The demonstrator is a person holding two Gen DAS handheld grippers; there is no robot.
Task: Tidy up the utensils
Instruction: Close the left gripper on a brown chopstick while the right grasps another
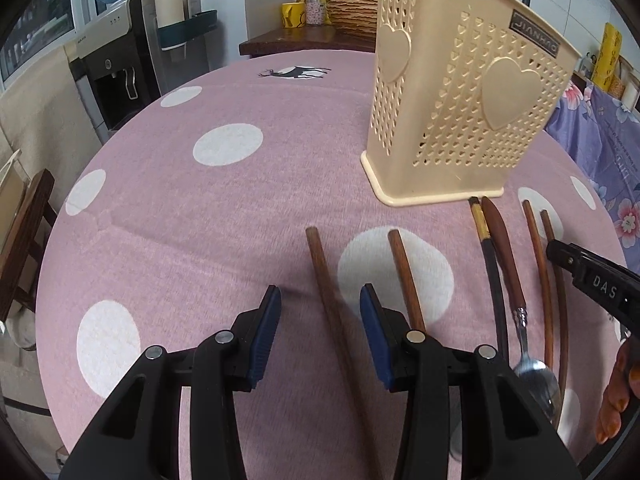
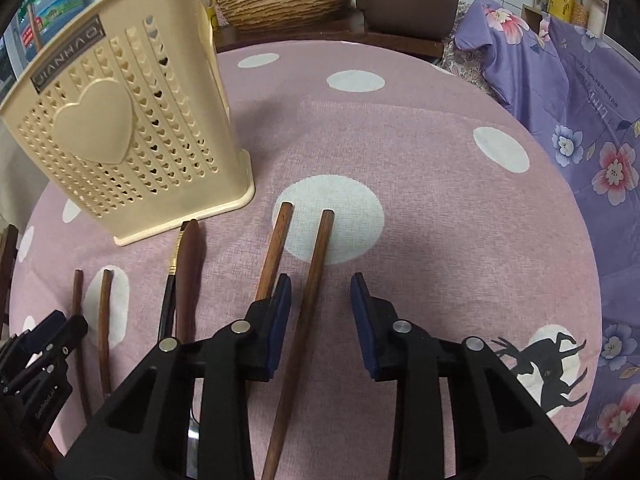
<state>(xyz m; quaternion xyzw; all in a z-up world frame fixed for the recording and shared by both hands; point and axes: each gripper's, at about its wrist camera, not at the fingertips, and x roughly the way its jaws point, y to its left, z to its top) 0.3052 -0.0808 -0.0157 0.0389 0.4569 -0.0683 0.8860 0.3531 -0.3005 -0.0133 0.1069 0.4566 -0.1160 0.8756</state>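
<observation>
Pink cloth: a spotted tablecloth covers the round table and carries everything in play.
Holder: a cream perforated utensil holder stands upright on the far part of the cloth; none of the loose utensils on the cloth has gone into it.
Utensils: two pairs of wooden chopsticks, a dark gold-banded stick and a spoon with a brown handle all lie flat in front of the holder, pointing roughly toward it.
Step in hand: picking up the first sticks, judged from how each gripper sits over its own pair.
Left gripper: the left gripper hovers partly open, holding nothing; one chopstick runs between its jaws without either pad touching it, and its partner lies just outside the right-hand jaw.
Right gripper: the right gripper is also partly open and empty; one stick lies between the jaws, nearer the left pad, while the other stick lies outside that pad and passes under it.
Next move: each gripper probably needs to shift sideways or widen so both sticks of a pair fall inside the jaws, then lower and close.
Risk: closing now would likely catch a single stick and nudge its partner aside.
</observation>
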